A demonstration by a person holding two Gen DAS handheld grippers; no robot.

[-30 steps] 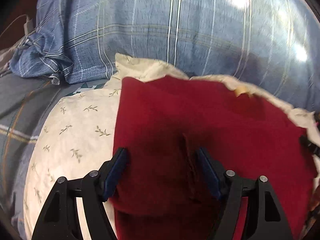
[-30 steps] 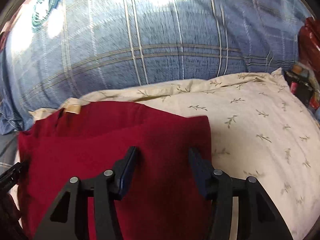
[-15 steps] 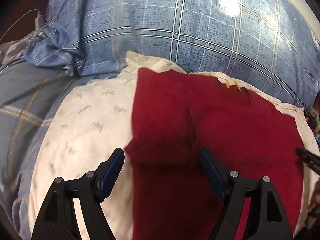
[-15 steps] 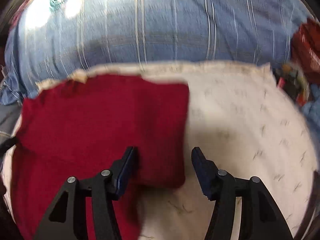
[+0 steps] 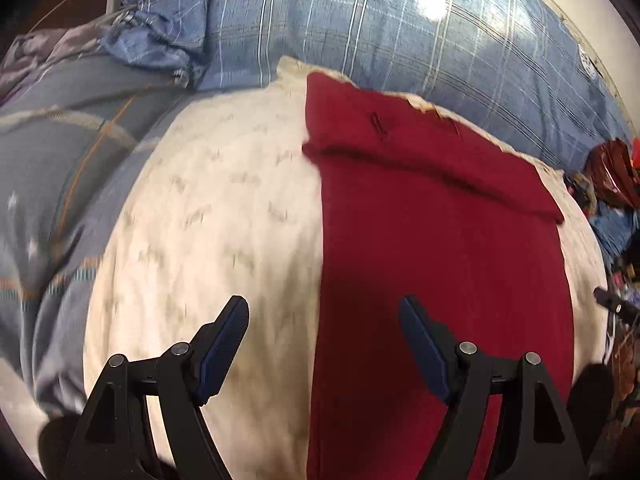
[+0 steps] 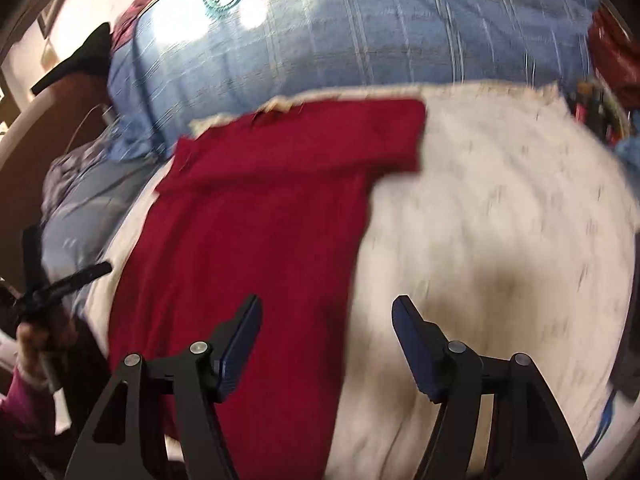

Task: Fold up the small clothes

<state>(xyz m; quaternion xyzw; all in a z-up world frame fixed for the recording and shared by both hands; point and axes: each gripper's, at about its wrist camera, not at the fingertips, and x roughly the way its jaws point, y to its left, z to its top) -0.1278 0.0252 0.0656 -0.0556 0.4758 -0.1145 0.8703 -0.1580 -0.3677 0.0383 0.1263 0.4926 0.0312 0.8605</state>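
The dark red knitted garment [image 5: 432, 248] lay flat on the cream pillow with a faint leaf print [image 5: 208, 216], its far end doubled over on itself into a thick band, so that it made one long strip down the pillow; I judged a fold had just been laid and the cloth left to settle. The left gripper [image 5: 324, 320] hung above the strip's near left edge with its blue-padded jaws wide apart and nothing between them but air, one pad over the pillow and the other over the red cloth. The right gripper [image 6: 326, 316] straddled the strip's other long edge in the same way; its jaws were opening and the pads pressed on nothing. Both being free of the cloth, they seemed placed to let the fold be judged before the next one. Beyond the pillow lay a blue plaid pillowcase bearing a round teal crest [image 5: 400, 36], with a white cable [image 5: 72, 4] off its far left corner, and a heap of red and blue things [image 5: 612, 184] crowded the right side. None of it lay on the garment. In the right wrist view a hand in a pink sleeve [image 6: 32, 344] showed at the left edge.
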